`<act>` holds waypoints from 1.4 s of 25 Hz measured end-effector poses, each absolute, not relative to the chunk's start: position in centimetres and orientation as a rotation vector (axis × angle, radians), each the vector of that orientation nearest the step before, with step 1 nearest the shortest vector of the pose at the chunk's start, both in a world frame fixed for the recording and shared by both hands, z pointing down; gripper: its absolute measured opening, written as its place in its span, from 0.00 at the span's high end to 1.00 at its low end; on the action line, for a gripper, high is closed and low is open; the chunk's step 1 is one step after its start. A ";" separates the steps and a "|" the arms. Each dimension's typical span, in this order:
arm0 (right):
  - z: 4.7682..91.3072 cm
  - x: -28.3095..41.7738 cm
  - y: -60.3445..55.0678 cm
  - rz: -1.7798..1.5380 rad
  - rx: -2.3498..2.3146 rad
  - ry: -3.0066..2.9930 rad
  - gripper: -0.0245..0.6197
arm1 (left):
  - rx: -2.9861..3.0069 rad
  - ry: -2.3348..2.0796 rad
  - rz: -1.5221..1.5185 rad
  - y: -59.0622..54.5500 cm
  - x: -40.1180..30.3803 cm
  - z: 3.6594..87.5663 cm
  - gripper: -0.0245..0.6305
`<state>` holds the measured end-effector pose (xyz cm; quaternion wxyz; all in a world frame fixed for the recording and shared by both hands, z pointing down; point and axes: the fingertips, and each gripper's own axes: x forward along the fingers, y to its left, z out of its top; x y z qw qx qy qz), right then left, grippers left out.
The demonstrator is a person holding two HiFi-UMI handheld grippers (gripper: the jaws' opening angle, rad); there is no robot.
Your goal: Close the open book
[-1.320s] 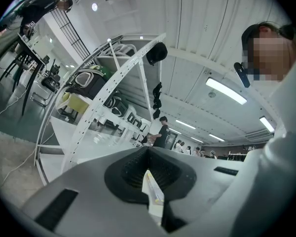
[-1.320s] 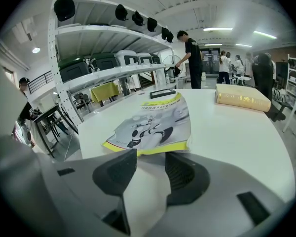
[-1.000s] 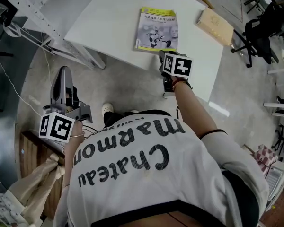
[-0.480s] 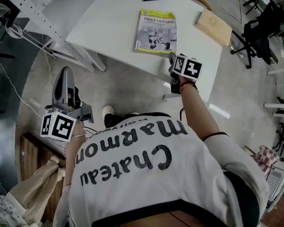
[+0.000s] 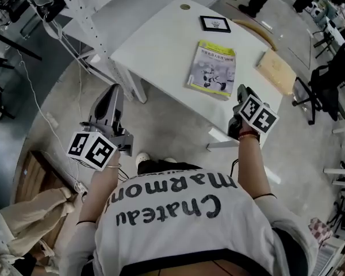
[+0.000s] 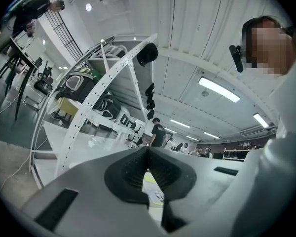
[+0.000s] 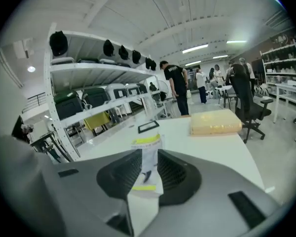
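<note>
The book (image 5: 213, 69) lies closed, cover up, on the white table (image 5: 155, 45); it also shows as the book (image 7: 147, 143) and the book (image 6: 153, 189) beyond each pair of jaws. My right gripper (image 5: 240, 91) hovers at the table's near edge, just right of the book and apart from it. In the right gripper view the right gripper (image 7: 149, 157) has a gap between its pads and nothing in it; its jaws have just been closing. My left gripper (image 5: 114, 91) hangs over the floor left of the table; in its own view the left gripper (image 6: 148, 149) has its tips together.
A black picture frame (image 5: 214, 23) and a tan block (image 5: 278, 71) lie on the table beyond and right of the book. A perforated metal rack (image 5: 86, 22) stands at the left, office chairs (image 5: 333, 73) at the right. People stand in the distance.
My right gripper has drawn back from the book's near right corner, up and to the right. The head view has swung, so the table sits further right. The book stays closed.
</note>
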<state>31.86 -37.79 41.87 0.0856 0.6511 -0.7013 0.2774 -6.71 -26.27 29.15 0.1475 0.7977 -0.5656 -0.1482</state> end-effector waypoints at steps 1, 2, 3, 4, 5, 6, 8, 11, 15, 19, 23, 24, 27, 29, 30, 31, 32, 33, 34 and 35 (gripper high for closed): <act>40.3 31.2 -37.6 0.797 1.950 -2.140 0.81 | 2.315 -1.616 -0.429 -26.3 -6.4 28.5 0.93; 38.6 30.3 -37.6 0.756 1.947 -2.198 0.83 | 2.336 -1.608 -0.436 -26.3 -6.2 27.7 0.93; 36.7 29.2 -37.6 0.702 1.932 -2.265 0.85 | 2.358 -1.602 -0.446 -26.5 -6.1 26.8 0.93; 34.8 27.9 -37.6 0.639 1.910 -2.335 0.86 | 2.382 -1.597 -0.458 -26.6 -5.9 25.9 0.93; 32.9 26.7 -37.5 0.576 1.886 -2.402 0.87 | 2.405 -1.590 -0.472 -26.8 -5.7 25.0 0.93; 31.0 25.5 -37.3 0.516 1.864 -2.462 0.88 | 2.428 -1.582 -0.484 -26.9 -5.5 24.2 0.93; 27.7 23.5 -36.5 0.423 1.826 -2.559 0.88 | 2.465 -1.564 -0.508 -26.9 -5.2 22.9 0.93; 24.2 20.9 -34.7 0.362 1.780 -2.665 0.88 | 2.501 -1.527 -0.526 -26.7 -4.9 21.8 0.93; 22.5 18.8 -31.9 0.338 1.767 -2.692 0.88 | 2.541 -1.459 -0.499 -25.8 -4.3 21.3 0.93; 22.7 17.4 -29.6 0.341 1.776 -2.653 0.88 | 2.567 -1.387 -0.467 -24.7 -4.3 21.1 0.93; 23.3 16.7 -27.5 0.342 1.799 -2.610 0.88 | 2.582 -1.339 -0.471 -23.3 -4.5 21.2 0.93; 23.5 16.5 -27.0 0.340 1.801 -2.603 0.89 | 2.585 -1.328 -0.469 -23.0 -4.5 21.4 0.93; 24.1 16.1 -25.5 0.345 1.803 -2.584 0.89 | 2.592 -1.291 -0.461 -22.1 -4.4 22.0 0.93; 24.3 15.9 -24.7 0.359 1.799 -2.570 0.89 | 2.593 -1.274 -0.453 -21.5 -4.2 22.1 0.93; 24.5 15.7 -24.3 0.368 1.796 -2.565 0.89 | 2.592 -1.267 -0.449 -21.2 -4.2 22.2 0.93; 24.6 15.7 -23.9 0.375 1.795 -2.560 0.89 | 2.590 -1.260 -0.446 -21.0 -4.1 22.3 0.93; 24.6 15.6 -23.5 0.377 1.796 -2.555 0.89 | 2.589 -1.252 -0.445 -20.7 -4.1 22.4 0.93; 24.7 15.6 -23.2 0.375 1.802 -2.551 0.89 | 2.590 -1.245 -0.445 -20.4 -4.1 22.5 0.93; 24.8 15.6 -22.9 0.372 1.811 -2.546 0.89 | 2.592 -1.240 -0.446 -20.2 -4.2 22.6 0.93; 24.8 15.6 -22.6 0.367 1.821 -2.543 0.89 | 2.597 -1.235 -0.448 -19.9 -4.3 22.6 0.93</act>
